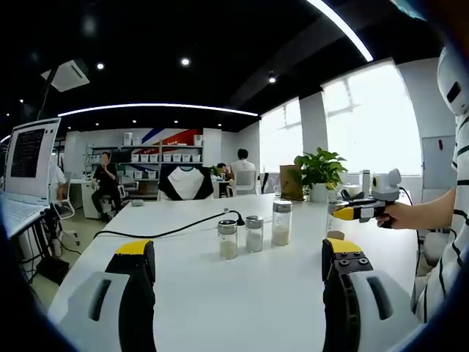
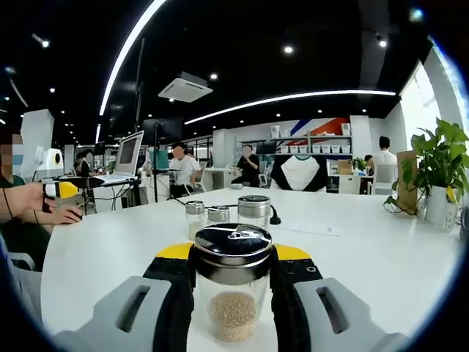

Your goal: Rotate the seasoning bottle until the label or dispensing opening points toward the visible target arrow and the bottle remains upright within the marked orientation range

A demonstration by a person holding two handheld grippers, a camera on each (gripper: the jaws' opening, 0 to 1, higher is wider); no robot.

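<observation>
4 seasoning bottles (image 2: 233,290), 2 grippers (image 1: 238,268)

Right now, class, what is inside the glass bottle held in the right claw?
The clear glass seasoning bottle holds pale brown granules at its bottom. Its shiny metal lid covers the top; the right claw hides its sides.

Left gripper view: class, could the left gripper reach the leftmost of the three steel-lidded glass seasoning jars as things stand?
Probably yes: the left gripper is open, and only bare white table lies between its jaws and that steel-lidded glass jar.
</observation>
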